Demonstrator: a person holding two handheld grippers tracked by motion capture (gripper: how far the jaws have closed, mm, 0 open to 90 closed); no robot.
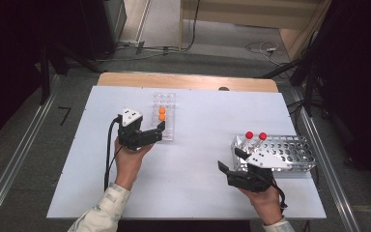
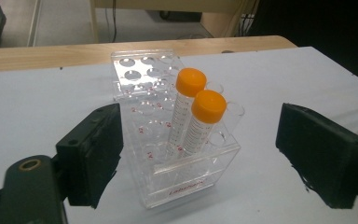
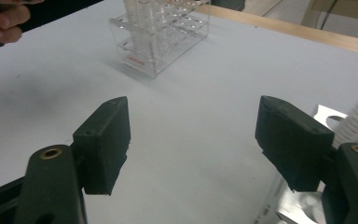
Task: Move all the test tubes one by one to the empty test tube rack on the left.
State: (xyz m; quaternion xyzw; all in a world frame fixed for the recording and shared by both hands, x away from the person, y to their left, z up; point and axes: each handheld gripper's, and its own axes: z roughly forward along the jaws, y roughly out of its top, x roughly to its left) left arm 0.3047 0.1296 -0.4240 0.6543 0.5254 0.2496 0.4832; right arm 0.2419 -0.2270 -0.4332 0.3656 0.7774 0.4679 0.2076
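The clear rack (image 2: 168, 140) is looking like glossy see-through plastic, its walls catching reflections and carrying small red print. The two tubes standing in it (image 2: 191, 126) are showing translucent plastic bodies with printed scale marks, and their orange caps (image 2: 208, 106) are appearing smooth and slightly satin. The table (image 1: 193, 174) is presenting a matt, pale, smooth top, with a strip of light wood edge (image 1: 183, 81) showing a bare grain finish. The perforated rack (image 1: 290, 150) is gleaming like brushed metal, and the red caps (image 1: 249, 135) on its tubes are looking like smooth plastic. The black jaw pads of the left gripper (image 2: 200, 163) are appearing matt and rubbery, with frayed edges.
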